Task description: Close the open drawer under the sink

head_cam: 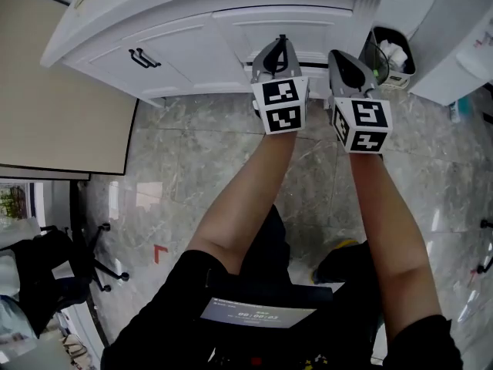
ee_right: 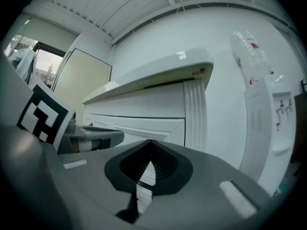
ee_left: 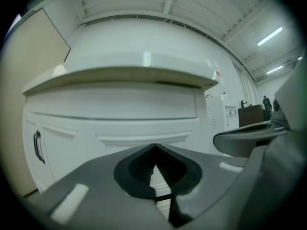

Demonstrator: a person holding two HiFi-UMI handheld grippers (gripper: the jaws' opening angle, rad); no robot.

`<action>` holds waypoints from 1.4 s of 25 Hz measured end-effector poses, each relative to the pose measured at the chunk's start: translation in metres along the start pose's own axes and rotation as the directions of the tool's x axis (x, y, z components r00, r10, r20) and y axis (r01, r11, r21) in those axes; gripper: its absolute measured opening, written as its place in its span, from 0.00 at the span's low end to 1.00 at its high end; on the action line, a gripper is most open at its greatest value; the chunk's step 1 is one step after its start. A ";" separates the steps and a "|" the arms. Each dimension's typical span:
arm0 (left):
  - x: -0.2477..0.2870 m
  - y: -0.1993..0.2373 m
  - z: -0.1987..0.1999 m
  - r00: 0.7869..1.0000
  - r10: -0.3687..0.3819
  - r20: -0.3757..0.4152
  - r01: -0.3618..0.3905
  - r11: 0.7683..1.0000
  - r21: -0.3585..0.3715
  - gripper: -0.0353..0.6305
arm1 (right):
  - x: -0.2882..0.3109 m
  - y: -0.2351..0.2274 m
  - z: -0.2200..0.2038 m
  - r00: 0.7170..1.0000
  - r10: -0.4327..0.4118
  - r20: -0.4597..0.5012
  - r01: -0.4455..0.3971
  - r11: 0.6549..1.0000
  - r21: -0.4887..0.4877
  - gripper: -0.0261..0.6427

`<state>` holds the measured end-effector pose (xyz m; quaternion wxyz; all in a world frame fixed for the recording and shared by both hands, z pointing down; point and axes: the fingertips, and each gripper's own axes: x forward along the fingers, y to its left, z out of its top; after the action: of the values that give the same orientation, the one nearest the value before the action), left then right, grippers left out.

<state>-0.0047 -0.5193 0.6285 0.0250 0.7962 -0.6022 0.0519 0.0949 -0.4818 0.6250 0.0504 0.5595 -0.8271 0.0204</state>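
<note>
The white vanity cabinet [head_cam: 192,33] stands under a curved counter. Its right-hand drawer front [head_cam: 296,28] looks about level with the cabinet face; I see no gap. My left gripper [head_cam: 281,40] is shut with nothing in it, its tip at or right against that drawer front. My right gripper [head_cam: 336,55] is also shut and empty, just to the right, near the fluted corner post [ee_right: 194,114]. In the left gripper view the jaws [ee_left: 155,147] meet at a point before the white panel [ee_left: 144,143]. The right gripper's jaws [ee_right: 150,143] point at the drawer face [ee_right: 144,124].
A black handle [head_cam: 144,58] is on the left cabinet door. A small bin [head_cam: 390,55] and a white water dispenser [ee_right: 273,114] stand to the right. A beige panel [head_cam: 62,91] is at left, a black chair [head_cam: 54,276] at lower left. The floor [head_cam: 192,153] is marble tile.
</note>
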 end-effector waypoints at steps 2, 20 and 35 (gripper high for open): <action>-0.025 -0.011 0.051 1.000 -0.031 -0.007 0.031 0.999 0.036 0.06 | -0.021 0.003 0.043 1.000 -0.007 -0.025 0.007 1.000 0.023 0.08; -0.257 -0.016 0.423 0.986 -0.163 0.038 0.163 0.986 0.022 0.06 | -0.182 0.096 0.442 0.995 0.091 0.031 -0.092 0.995 0.044 0.07; -0.272 0.017 0.446 0.980 -0.192 0.044 0.193 0.981 -0.018 0.06 | -0.182 0.124 0.459 0.996 0.089 -0.001 -0.089 0.996 0.020 0.07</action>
<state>-0.0708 -0.3095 0.1542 0.0261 0.8514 -0.5232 0.0259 0.0190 -0.3085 0.1522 0.0447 0.5226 -0.8508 0.0315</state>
